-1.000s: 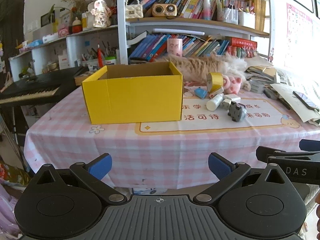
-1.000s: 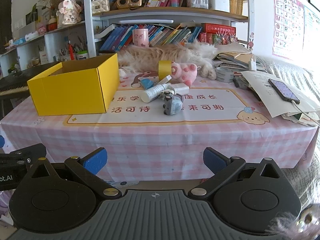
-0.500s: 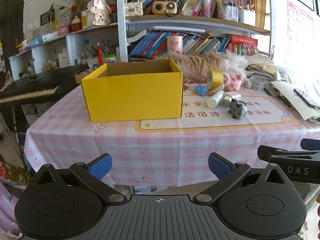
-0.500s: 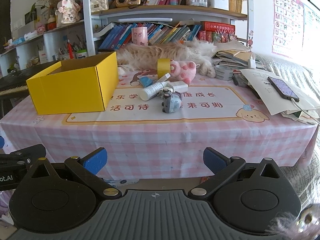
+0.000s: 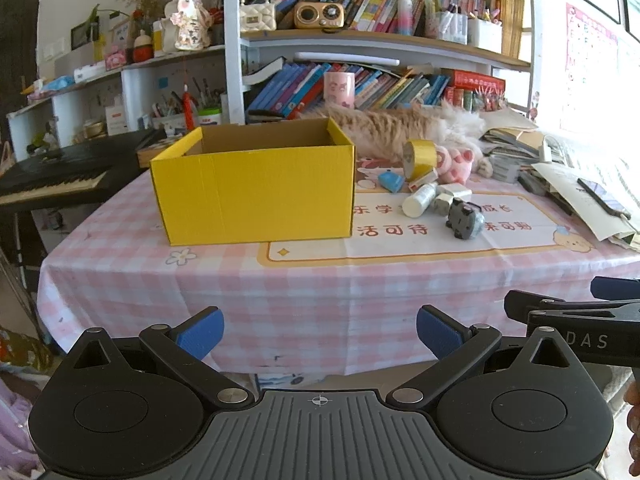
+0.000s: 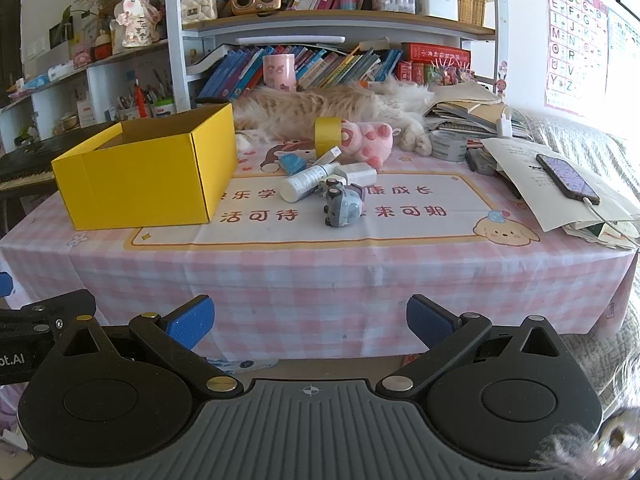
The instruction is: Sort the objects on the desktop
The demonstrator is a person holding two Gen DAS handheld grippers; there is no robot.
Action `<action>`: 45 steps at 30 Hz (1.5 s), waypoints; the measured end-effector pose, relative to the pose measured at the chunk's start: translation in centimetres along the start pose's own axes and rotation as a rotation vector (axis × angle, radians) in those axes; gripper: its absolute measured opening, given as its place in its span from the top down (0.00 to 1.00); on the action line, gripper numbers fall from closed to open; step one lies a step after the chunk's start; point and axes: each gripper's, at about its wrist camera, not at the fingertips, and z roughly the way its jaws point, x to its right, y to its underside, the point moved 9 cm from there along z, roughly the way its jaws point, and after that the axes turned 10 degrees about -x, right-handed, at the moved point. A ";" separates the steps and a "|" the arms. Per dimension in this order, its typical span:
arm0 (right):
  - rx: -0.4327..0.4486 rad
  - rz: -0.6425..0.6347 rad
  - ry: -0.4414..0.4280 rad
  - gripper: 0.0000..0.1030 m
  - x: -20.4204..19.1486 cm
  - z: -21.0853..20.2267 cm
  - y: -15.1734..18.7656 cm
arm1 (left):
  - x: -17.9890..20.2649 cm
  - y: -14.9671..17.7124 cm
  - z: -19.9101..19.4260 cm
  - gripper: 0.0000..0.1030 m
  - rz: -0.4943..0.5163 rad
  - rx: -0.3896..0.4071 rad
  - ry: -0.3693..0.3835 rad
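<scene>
1. Both tools are held low in front of the table (image 6: 304,280). The left gripper (image 5: 320,330) and the right gripper (image 6: 310,320) each stand wide apart, with nothing between the blue pads.
2. The things to sort lie in a tight pile at about 12 o'clock from the right gripper: a grey toy car (image 6: 343,207), a white bottle (image 6: 306,182), a small white tube (image 6: 358,172), a blue piece (image 6: 293,164), a yellow tape roll (image 6: 327,135) and a pink plush (image 6: 370,140). The yellow box (image 6: 148,176) stands at 10 o'clock of the pile, just beside it, open at the top.
3. Risk: the bottle, the tube and the car touch or nearly touch. I think that fingers closing on one could push the others, and the round bottle may roll.
4. Risk: the tape roll stands on its edge and leans on the plush. A small knock would probably make it fall or roll.
5. Risk: a furry animal (image 6: 320,110) lies at 12 o'clock behind the pile. A far reach may touch it, and if it moves the objects may scatter.
6. Risk: the phone (image 6: 567,174) on loose papers (image 6: 520,164) at 2 o'clock could slide if an arm passes wide.
7. Hard to tell: the floor of the box is hidden by its walls, so I cannot say whether anything is inside. The blue piece is half covered, and I cannot name it.
</scene>
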 end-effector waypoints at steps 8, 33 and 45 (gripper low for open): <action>-0.010 -0.002 -0.004 0.00 -0.2 0.5 -0.3 | 0.0 -0.2 0.5 0.00 0.002 -0.010 -0.001; -0.047 -0.025 -0.008 0.00 0.1 3.2 -1.9 | 0.4 -1.8 2.8 0.00 0.004 -0.034 0.001; -0.088 -0.064 -0.020 0.00 1.1 6.6 -4.2 | 1.9 -3.5 5.5 0.00 -0.012 -0.056 0.026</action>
